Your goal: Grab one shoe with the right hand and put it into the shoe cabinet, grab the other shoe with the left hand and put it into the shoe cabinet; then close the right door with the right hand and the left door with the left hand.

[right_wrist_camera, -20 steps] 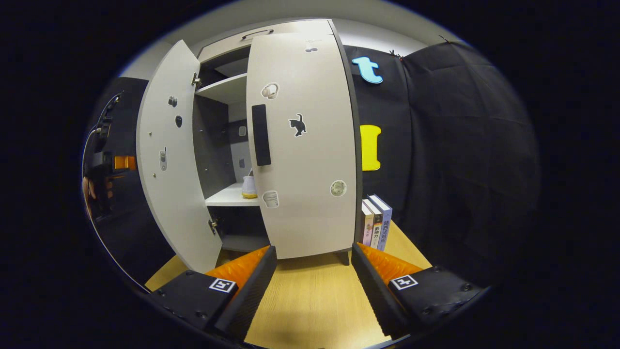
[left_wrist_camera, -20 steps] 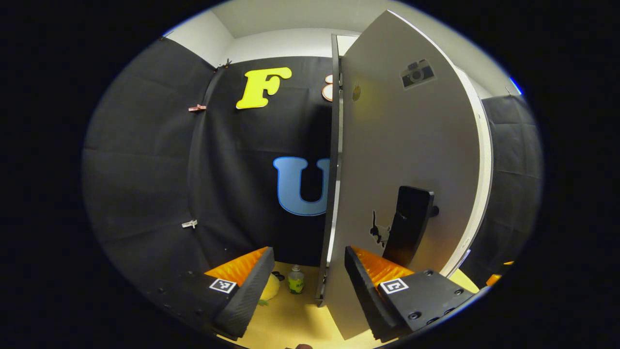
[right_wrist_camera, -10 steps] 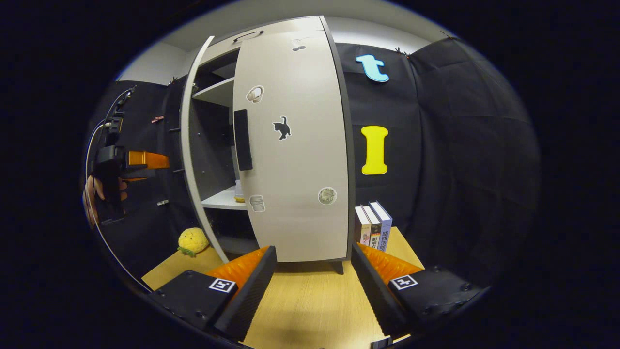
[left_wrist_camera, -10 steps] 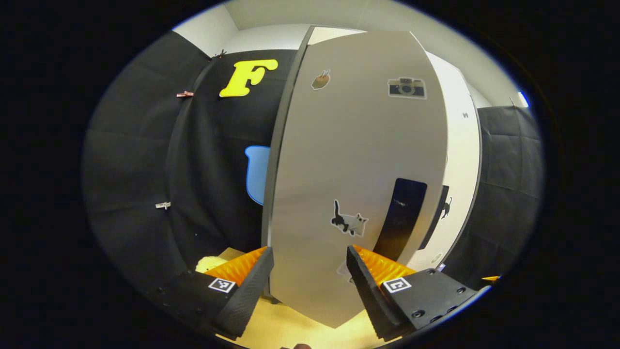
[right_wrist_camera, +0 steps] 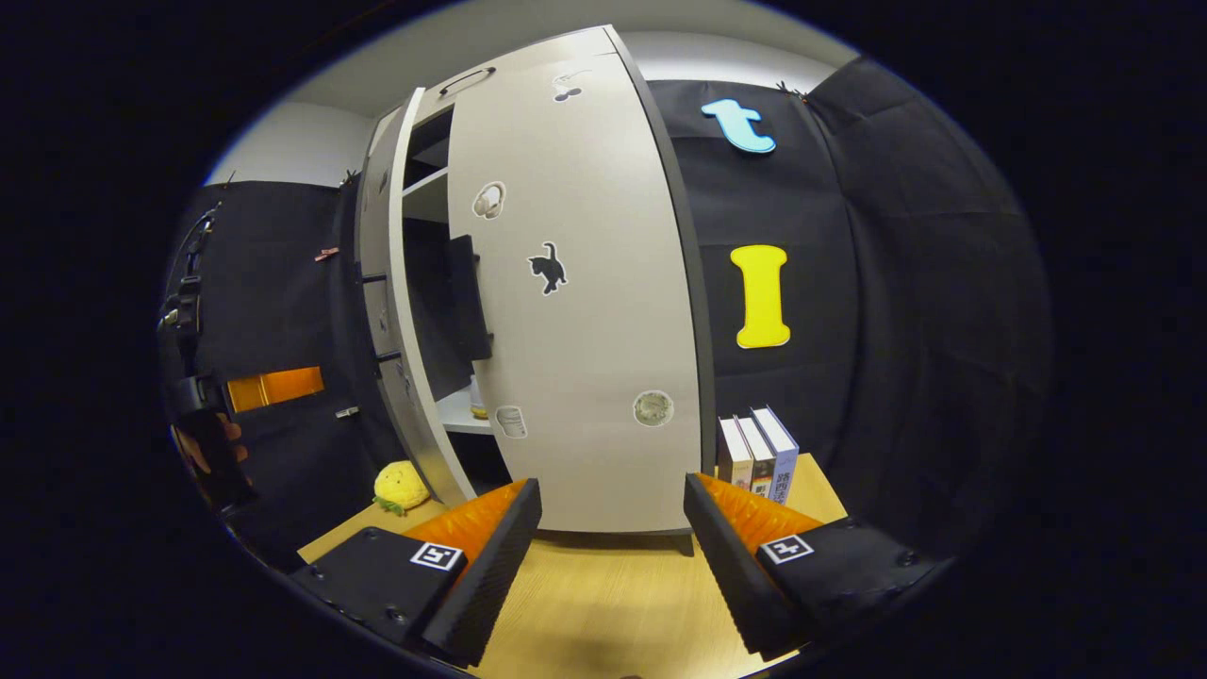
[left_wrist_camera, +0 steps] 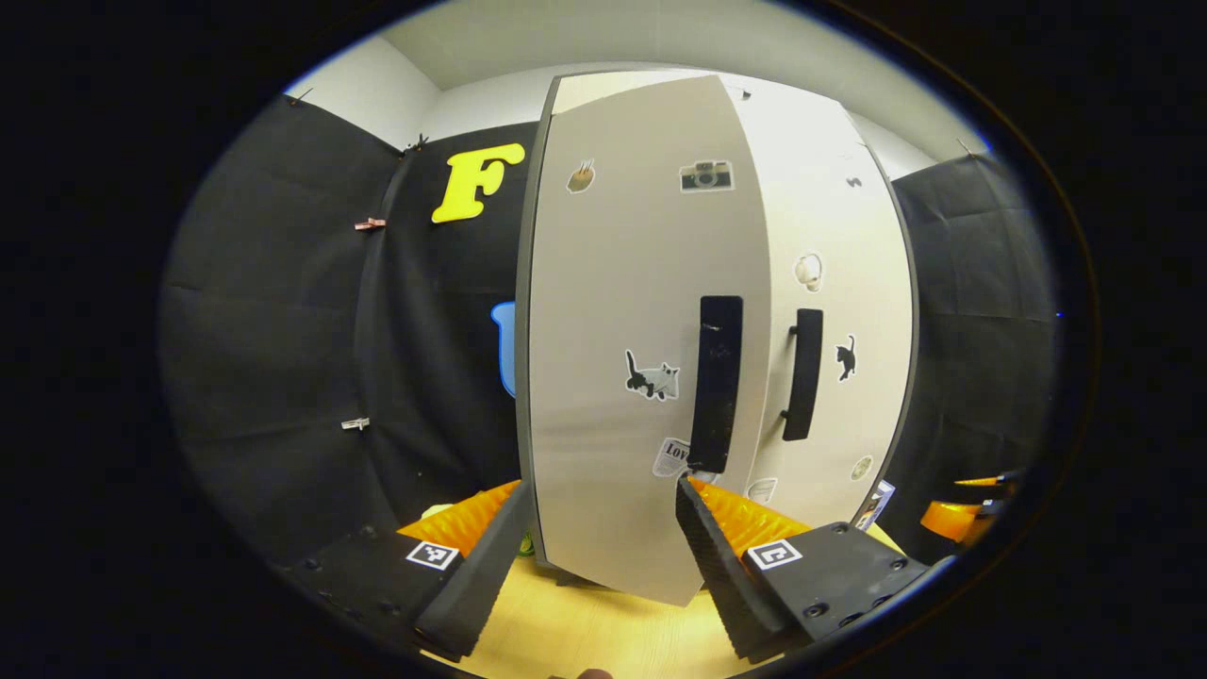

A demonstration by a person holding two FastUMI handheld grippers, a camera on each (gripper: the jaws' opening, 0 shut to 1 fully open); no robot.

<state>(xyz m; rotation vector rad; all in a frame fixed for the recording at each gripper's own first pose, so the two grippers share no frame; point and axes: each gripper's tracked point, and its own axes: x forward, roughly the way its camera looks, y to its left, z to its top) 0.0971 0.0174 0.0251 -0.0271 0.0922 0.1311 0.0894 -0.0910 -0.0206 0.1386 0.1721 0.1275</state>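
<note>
The pale shoe cabinet point(left_wrist_camera: 830, 189) stands right ahead in the left gripper view. Its left door point(left_wrist_camera: 622, 330), with a black handle point(left_wrist_camera: 717, 382), is almost flush with the right door point(left_wrist_camera: 849, 283). My left gripper point(left_wrist_camera: 599, 552) is open, its fingers spread in front of the left door's lower part. In the right gripper view the right door point(right_wrist_camera: 585, 311) is shut and the left door point(right_wrist_camera: 387, 311) stands a narrow gap ajar, showing a shelf point(right_wrist_camera: 457, 415). My right gripper point(right_wrist_camera: 613, 556) hangs open and empty over the table before the cabinet. The left gripper point(right_wrist_camera: 269, 389) shows far left, held by a hand.
Three upright books point(right_wrist_camera: 759, 453) stand right of the cabinet on the wooden table point(right_wrist_camera: 603, 604). A yellow plush toy point(right_wrist_camera: 401, 486) lies left of it. Black cloth walls close in on both sides. The right gripper's edge point(left_wrist_camera: 962, 505) shows at far right in the left gripper view.
The left door has swung from wide open to nearly shut, with my left gripper following it round. The right door stayed shut; the right gripper shifted only slightly.
</note>
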